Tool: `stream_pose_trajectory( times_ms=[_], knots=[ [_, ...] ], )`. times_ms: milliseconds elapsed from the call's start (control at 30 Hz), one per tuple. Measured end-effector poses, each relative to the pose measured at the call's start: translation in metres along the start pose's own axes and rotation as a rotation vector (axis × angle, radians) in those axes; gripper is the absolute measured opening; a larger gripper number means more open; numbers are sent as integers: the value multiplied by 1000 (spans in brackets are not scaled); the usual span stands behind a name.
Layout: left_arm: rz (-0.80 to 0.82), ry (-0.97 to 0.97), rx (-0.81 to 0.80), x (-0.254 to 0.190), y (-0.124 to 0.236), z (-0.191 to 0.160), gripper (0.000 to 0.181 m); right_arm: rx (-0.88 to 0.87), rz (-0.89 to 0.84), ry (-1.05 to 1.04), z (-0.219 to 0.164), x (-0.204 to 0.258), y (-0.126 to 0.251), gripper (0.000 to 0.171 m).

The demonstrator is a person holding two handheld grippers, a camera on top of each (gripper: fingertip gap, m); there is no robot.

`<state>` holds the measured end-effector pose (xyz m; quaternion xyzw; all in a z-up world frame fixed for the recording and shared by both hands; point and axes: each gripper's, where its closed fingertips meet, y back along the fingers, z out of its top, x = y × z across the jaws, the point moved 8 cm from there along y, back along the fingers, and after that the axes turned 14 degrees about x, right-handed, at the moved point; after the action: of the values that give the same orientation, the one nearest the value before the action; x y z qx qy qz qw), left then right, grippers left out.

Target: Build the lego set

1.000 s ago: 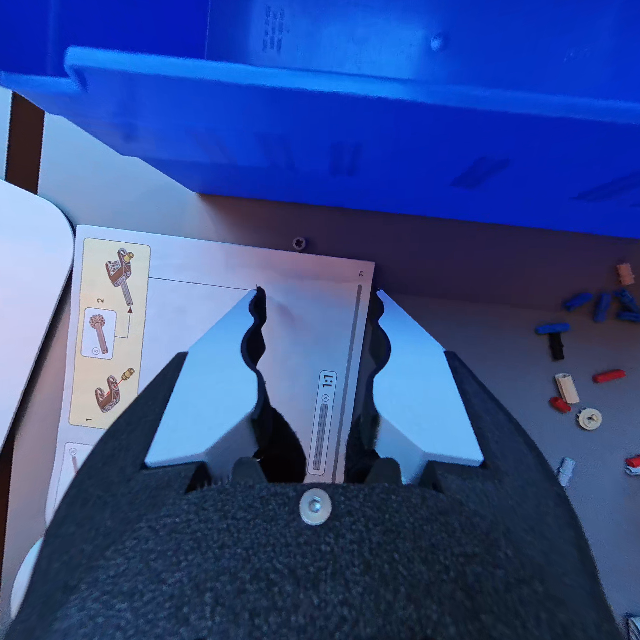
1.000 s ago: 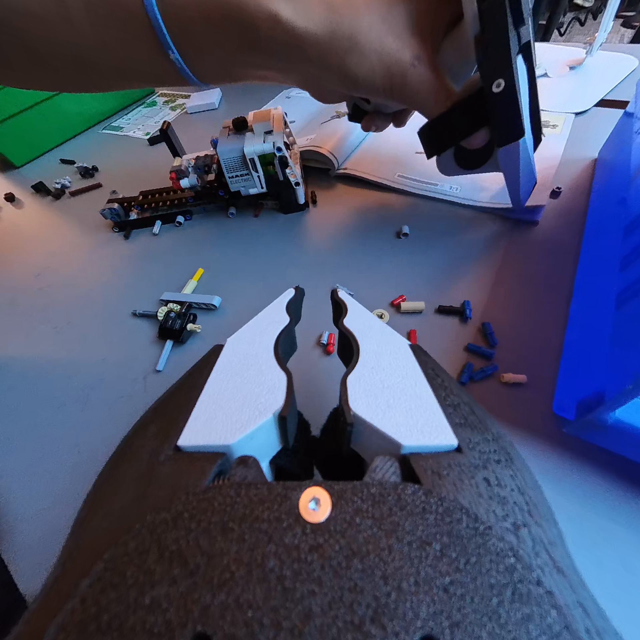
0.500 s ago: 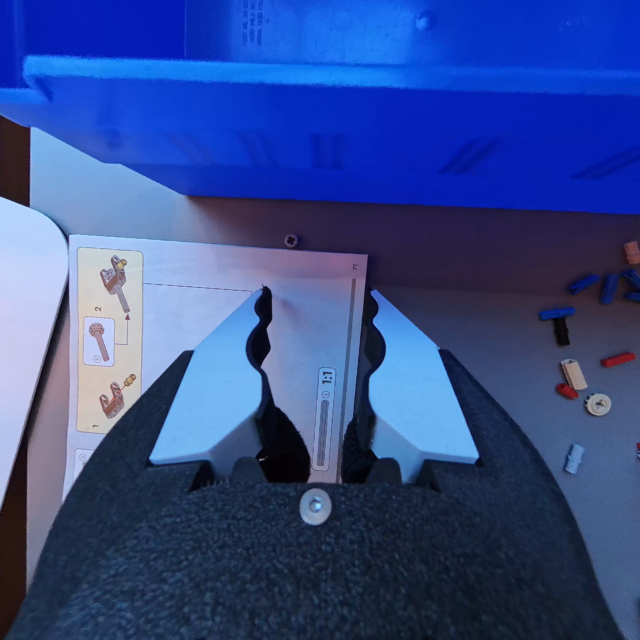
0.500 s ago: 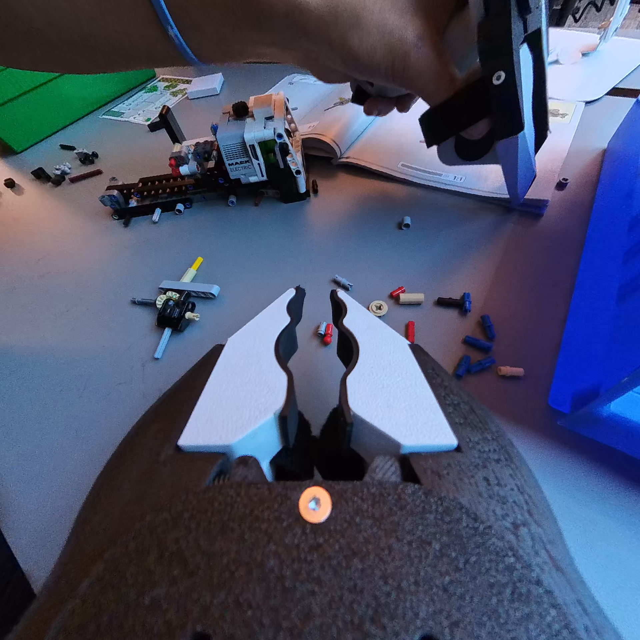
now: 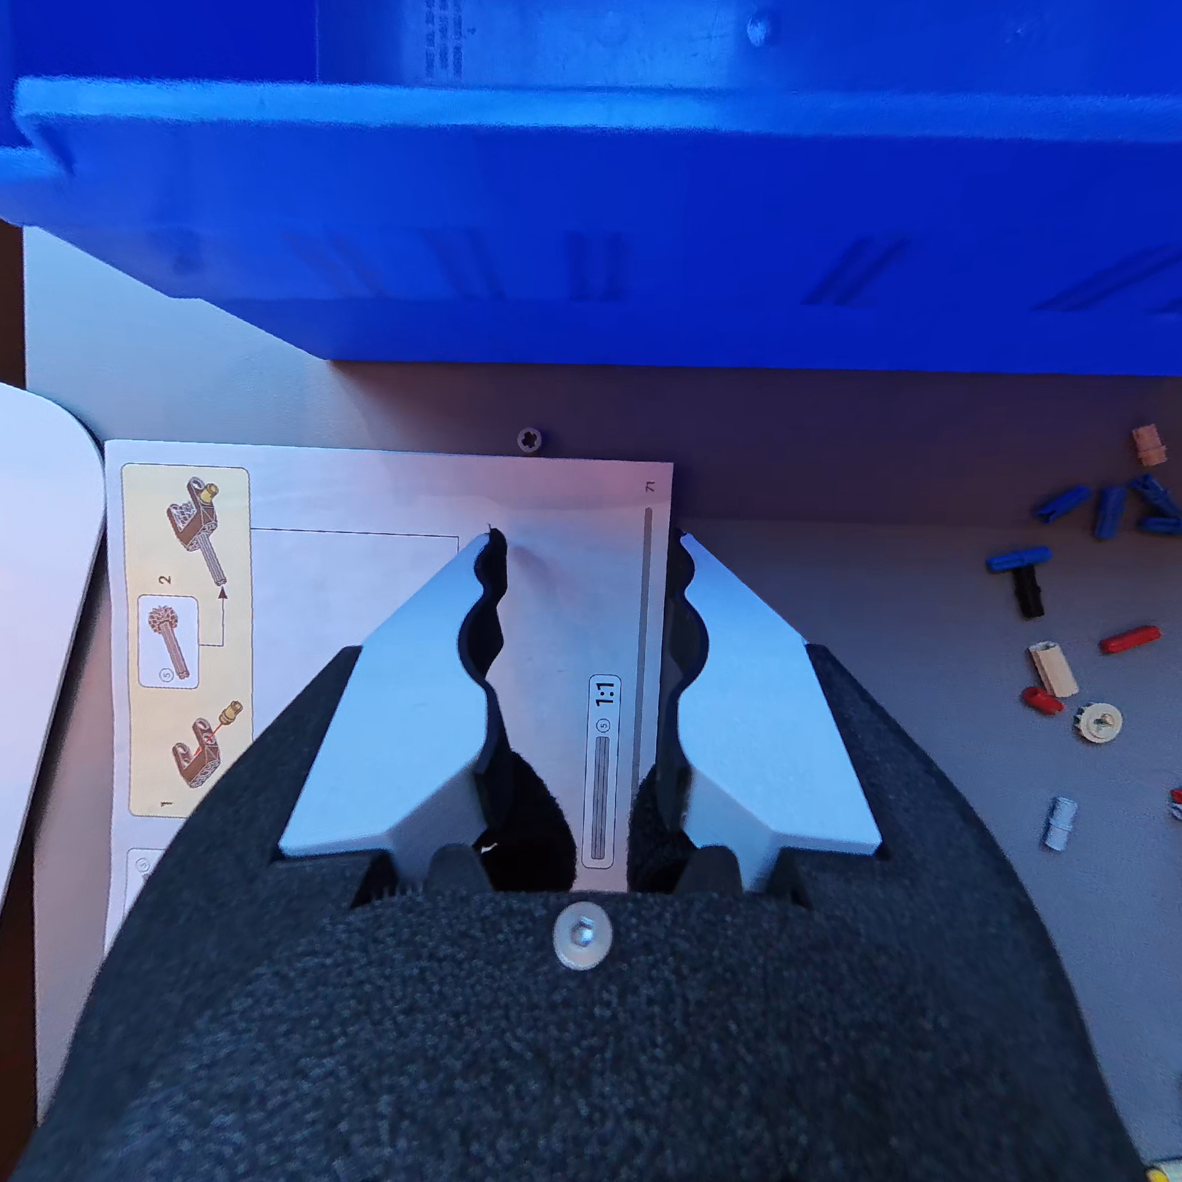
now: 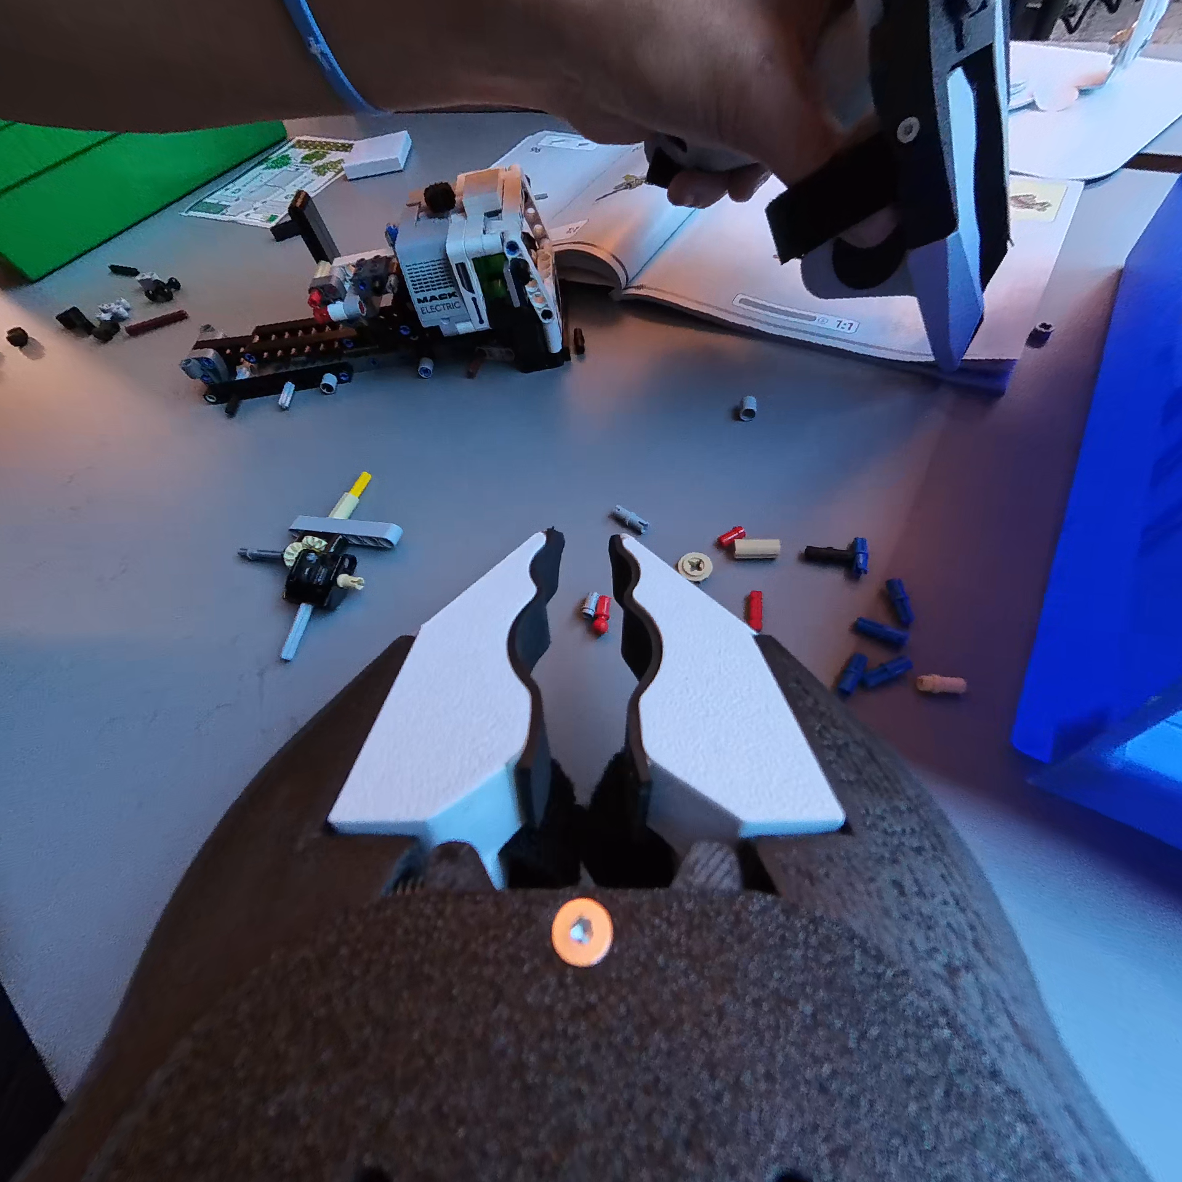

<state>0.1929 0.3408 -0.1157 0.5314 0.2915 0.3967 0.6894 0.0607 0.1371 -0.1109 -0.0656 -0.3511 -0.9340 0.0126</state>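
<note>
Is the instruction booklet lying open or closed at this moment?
Open. The instruction booklet lies spread on the table, pages curving up from its spine, beside the truck model. The left gripper touches its right page.

A grey table (image 6: 575,448) strewn with lego parts and paper.

An open instruction booklet (image 6: 735,281) lies at the far side, near a blue bin (image 6: 1113,512) standing on the right edge. Just beside the booklet's left page sits the half-built truck (image 6: 460,281) on its dark chassis, loose black bits (image 6: 96,316) to its left, and beyond them a green mat (image 6: 96,185), a sticker sheet (image 6: 275,182) and a small white block (image 6: 377,153). Nearer lies a small axle-and-gear assembly (image 6: 320,563). Scattered blue pins (image 6: 879,646), red pins (image 6: 755,607), a tan gear (image 6: 695,566) and a grey sleeve (image 6: 746,407) lie toward the bin.
</note>
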Motion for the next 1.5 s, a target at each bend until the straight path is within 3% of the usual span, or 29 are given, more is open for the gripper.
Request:
stream_pose_trajectory(
  times_ms=[533, 767, 933, 1133, 1267, 1500],
  knots=[
    [-49, 3, -29, 5, 3, -1, 49, 7, 10, 1, 0, 0, -1, 15],
    [-216, 0, -82, -2, 5, -3, 3, 6, 10, -2, 1, 0, -1, 15],
    [-246, 45, -131, 1, 16, -9, 0, -1, -13, -4, 5, -1, 0, 15],
    [-393, 175, -346, 11, 51, -33, 0, -128, -122, -102, 48, -15, 3, 19],
    [-472, 283, -486, 20, 73, -64, 0, -113, -167, -59, 86, -22, -22, 36],
    [-559, 306, -686, 23, 102, -102, 0, -183, -162, -45, 151, -57, -56, 36]
  ],
)
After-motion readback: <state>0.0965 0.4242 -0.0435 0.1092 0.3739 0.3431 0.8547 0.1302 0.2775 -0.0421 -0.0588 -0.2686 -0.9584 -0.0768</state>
